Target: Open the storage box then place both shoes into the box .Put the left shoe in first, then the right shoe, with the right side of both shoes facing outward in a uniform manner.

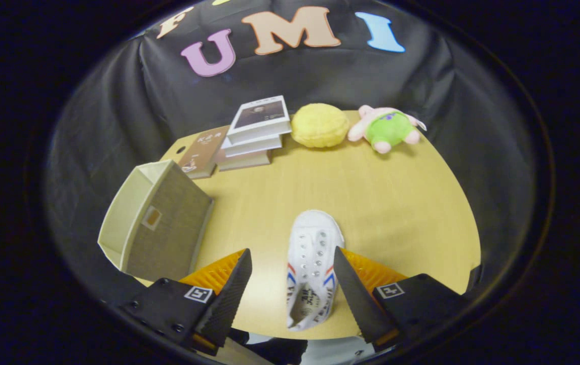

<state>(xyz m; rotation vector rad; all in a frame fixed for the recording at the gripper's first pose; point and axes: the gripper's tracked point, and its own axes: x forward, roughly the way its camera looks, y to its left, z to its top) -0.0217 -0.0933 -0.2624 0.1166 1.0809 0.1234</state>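
White canvas sneaker (314, 263) lies low centre of frame, between the released gripper (292, 284) fingers, neither touching. Close squarely on its sides, then lift toward open storage box (155, 220) mid-left.

White canvas shoe (314, 263), matt wood-grain table (371, 203), plush fuzzy toy (388, 128), glossy books (257, 126)

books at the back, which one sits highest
The white-covered book topping the stack beside the yellow plush; two books lie under it, and the brown-covered book leans lower, nearer the storage box. The gripper jaws are open.
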